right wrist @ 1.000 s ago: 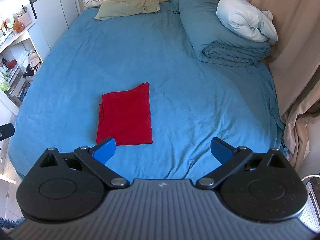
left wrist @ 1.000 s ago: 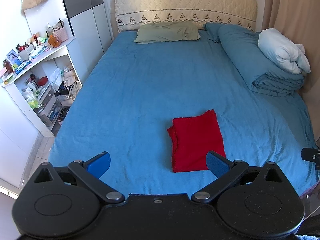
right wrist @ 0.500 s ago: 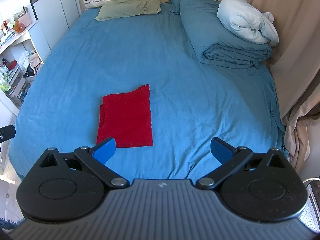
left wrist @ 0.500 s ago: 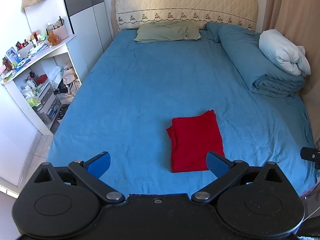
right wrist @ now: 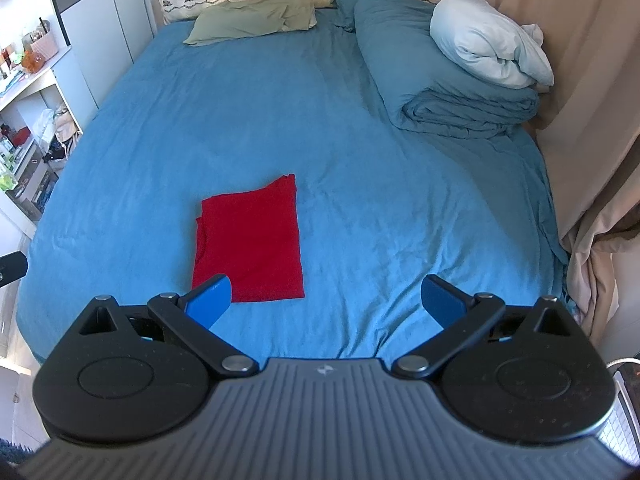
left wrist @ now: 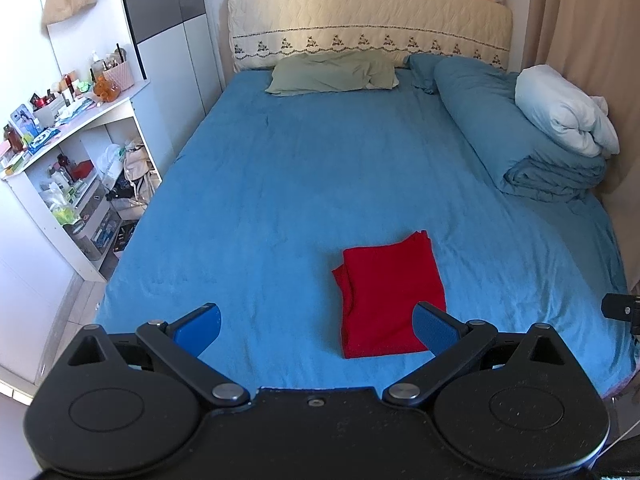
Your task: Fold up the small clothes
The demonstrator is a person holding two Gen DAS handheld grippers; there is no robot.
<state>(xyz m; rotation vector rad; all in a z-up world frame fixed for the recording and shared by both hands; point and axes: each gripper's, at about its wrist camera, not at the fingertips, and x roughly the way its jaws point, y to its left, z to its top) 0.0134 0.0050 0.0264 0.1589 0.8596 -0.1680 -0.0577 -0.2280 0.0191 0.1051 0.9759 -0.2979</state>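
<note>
Left gripper (left wrist: 316, 330): jaws spread wide, nothing between them, held above the near edge of the bed (left wrist: 280, 184). Right gripper (right wrist: 326, 300): same, wide open and empty, also off the sheet.

Red garment (left wrist: 390, 298) lies flat on the blue sheet, folded into a rough rectangle, layered edges showing on its left side. From the left gripper it sits ahead and to the right, its near right corner behind the right fingertip (left wrist: 434, 326). From the right gripper the red garment (right wrist: 250, 240) is ahead and to the left, its near left corner behind the left fingertip (right wrist: 210, 300). Neither gripper touches it as far as I can see.

Far ahead of both: green pillow (left wrist: 334, 72) at the headboard. Ahead-right: rolled blue duvet (right wrist: 444, 80) with a white pillow (right wrist: 486, 40) on top. Left of the left gripper: white shelf unit (left wrist: 76, 168), cluttered. Right of the right gripper: beige curtain (right wrist: 592, 80).
</note>
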